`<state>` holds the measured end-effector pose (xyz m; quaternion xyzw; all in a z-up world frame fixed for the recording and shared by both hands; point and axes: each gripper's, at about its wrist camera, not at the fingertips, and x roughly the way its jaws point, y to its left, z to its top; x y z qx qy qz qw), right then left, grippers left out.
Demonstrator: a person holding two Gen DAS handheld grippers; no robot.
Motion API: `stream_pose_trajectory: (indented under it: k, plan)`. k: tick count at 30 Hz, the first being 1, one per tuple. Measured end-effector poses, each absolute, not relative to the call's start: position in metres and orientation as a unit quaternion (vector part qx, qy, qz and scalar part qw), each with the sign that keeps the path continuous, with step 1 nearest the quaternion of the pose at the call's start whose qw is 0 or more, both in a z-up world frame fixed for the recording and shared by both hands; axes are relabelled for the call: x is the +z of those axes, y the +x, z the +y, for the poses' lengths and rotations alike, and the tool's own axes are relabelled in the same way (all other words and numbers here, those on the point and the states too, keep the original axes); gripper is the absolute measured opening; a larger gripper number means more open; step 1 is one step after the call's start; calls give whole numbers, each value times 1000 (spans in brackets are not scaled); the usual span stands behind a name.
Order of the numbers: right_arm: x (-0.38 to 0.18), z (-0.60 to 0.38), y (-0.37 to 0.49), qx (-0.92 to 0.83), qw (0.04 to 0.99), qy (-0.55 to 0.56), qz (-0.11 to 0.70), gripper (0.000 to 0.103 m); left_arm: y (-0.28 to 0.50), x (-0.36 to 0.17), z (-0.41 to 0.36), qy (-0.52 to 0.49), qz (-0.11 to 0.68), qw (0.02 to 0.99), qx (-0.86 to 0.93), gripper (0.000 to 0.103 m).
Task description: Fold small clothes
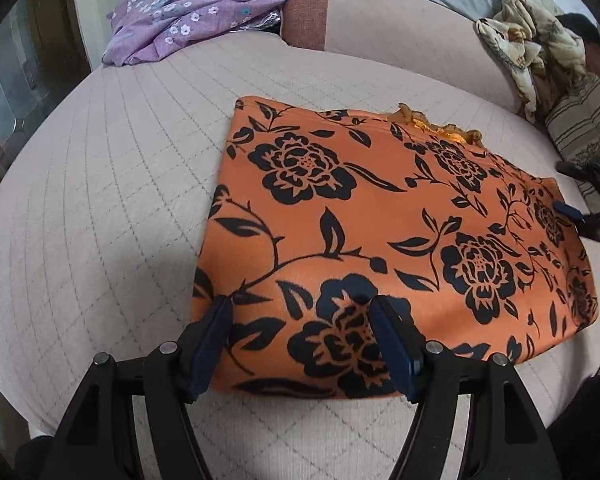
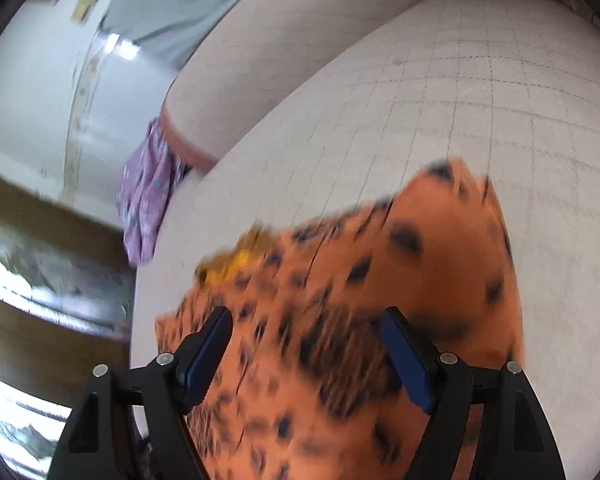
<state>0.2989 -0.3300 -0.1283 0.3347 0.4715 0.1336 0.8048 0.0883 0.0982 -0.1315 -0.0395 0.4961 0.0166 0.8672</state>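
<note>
The left hand-held gripper is hovering over the near edge of the orange floral garment, its jaws standing apart and gripping nothing. The right hand-held gripper, blurred in its own view, is also standing apart above that garment. The garment is lying folded flat on the quilted pink sofa seat. Beyond the garment, a purple flowered cloth is lying bunched beside the sofa's backrest.
</note>
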Motion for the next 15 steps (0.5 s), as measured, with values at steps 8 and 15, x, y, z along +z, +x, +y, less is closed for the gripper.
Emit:
stream_pose_trajectory:
  k: [8, 15]
  plan:
    - [-139, -384, 297, 58, 812, 406, 416, 79, 92, -130, 91, -25, 497, 867, 16, 72]
    - [-114, -342, 209, 119, 819, 351, 438, 81, 75, -114, 82, -23, 483, 875, 5, 72]
